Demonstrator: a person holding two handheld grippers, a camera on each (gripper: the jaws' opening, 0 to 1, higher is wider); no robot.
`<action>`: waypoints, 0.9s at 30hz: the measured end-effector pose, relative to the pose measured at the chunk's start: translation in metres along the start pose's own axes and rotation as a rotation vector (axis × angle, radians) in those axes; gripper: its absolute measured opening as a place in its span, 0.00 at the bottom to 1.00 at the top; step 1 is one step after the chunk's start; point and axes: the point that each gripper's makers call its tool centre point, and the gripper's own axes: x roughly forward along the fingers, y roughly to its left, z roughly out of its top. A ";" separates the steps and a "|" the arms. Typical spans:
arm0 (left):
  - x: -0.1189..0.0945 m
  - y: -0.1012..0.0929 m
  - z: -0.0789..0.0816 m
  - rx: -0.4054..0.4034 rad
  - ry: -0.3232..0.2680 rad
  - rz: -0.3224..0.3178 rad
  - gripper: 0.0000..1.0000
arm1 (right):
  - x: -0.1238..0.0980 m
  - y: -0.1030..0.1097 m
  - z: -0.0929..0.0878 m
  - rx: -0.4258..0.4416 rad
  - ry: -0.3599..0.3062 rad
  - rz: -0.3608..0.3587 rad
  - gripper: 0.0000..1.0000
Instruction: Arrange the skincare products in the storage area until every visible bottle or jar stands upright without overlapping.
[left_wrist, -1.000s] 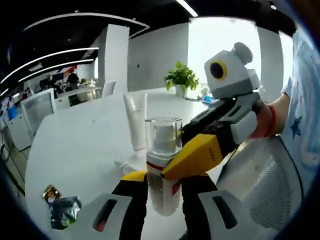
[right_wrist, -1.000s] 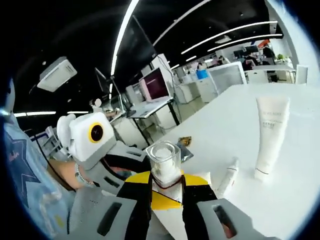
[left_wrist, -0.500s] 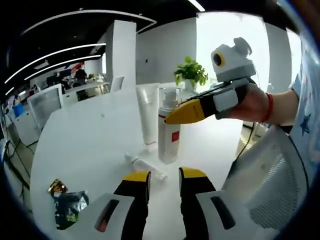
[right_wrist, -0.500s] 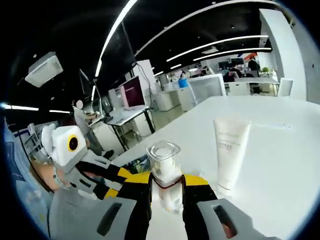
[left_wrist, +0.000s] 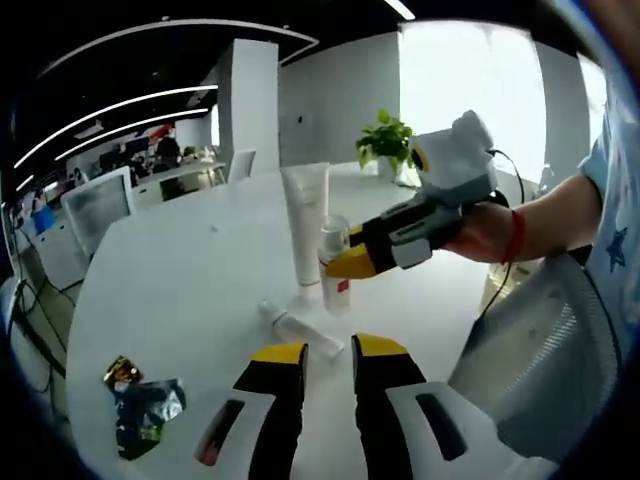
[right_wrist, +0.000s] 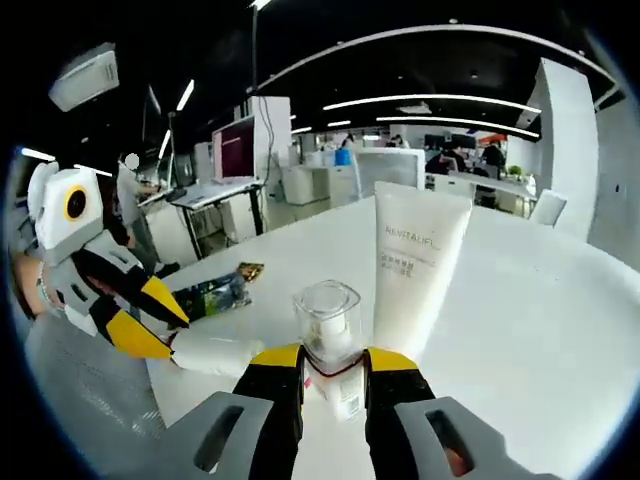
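the white table (left_wrist: 180, 280) carries everything. on it, the tall white tube (left_wrist: 306, 222) stands upright on its cap, far of centre in the left gripper view, and the clear-capped pump bottle (right_wrist: 328, 345) stands just beside it on its near-right side. the right gripper (right_wrist: 334, 372) has its jaws closed around that bottle's body just under the cap. the left gripper (left_wrist: 327, 360) holds nothing, its jaws slightly parted and hanging over the table. the smallest item, a slim white bottle (left_wrist: 293, 328), lies flat just beyond the left gripper's tips, its long axis running from far-left to near-right across the jaws' line. the left gripper is clearly nearer to it, so i judge standing it up falls to that hand. a crumpled wrapper (left_wrist: 140, 402) lies near-left.
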 end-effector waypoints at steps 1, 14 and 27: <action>0.000 0.000 0.000 0.001 0.001 0.000 0.20 | 0.001 -0.003 -0.003 0.006 0.004 -0.006 0.16; -0.001 0.001 0.001 0.003 -0.003 0.008 0.20 | 0.002 -0.007 -0.014 0.053 -0.008 0.007 0.16; 0.000 0.002 -0.001 0.016 0.008 0.011 0.18 | 0.005 -0.014 -0.048 0.002 0.156 -0.019 0.10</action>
